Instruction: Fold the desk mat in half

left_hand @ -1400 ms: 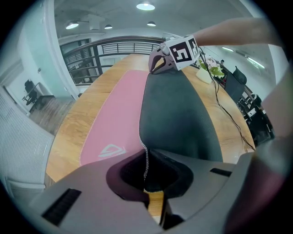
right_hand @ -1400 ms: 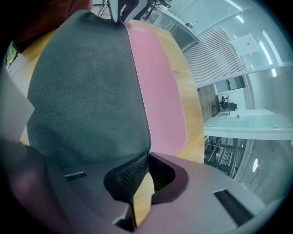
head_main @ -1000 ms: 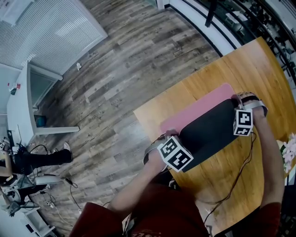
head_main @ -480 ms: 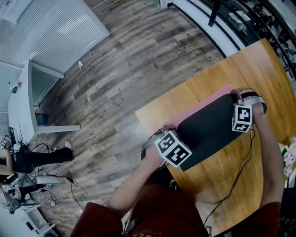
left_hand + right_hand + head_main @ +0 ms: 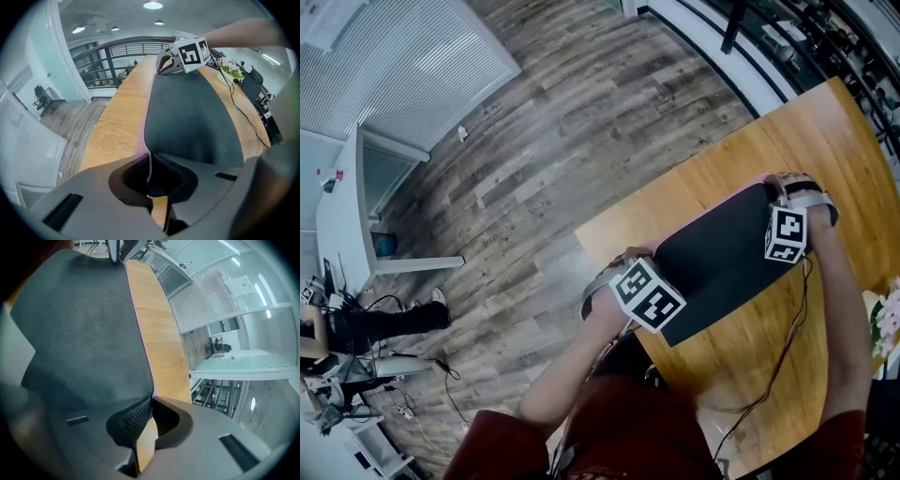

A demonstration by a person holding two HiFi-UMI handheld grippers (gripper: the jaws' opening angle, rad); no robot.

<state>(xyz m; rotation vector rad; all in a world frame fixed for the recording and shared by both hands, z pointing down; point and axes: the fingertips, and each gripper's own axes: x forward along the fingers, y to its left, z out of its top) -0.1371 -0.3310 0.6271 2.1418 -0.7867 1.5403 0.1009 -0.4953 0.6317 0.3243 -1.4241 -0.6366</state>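
Note:
The desk mat (image 5: 722, 258), pink on one face and black on the other, lies folded on the wooden table (image 5: 787, 122), black side up. Only a thin pink line (image 5: 703, 217) shows along its far edge. My left gripper (image 5: 626, 257) is shut on the mat's corner near the table's left edge; in the left gripper view the stitched hem (image 5: 148, 164) runs in between its jaws (image 5: 149, 177). My right gripper (image 5: 778, 186) is shut on the opposite corner; in its view the black weave (image 5: 133, 420) sits pinched between the jaws (image 5: 151, 405). Both corners sit almost over the pink edge (image 5: 140, 329).
A cable (image 5: 769, 375) trails across the table toward me. Pale flowers (image 5: 889, 314) stand at the table's right, also in the left gripper view as flowers (image 5: 230, 68). The table's left edge (image 5: 595, 253) drops to wood flooring. A railing (image 5: 117, 58) runs beyond the far end.
Both grippers have carried the black flap further across the table, away from me. The wide pink strip seen a second ago is now nearly covered.

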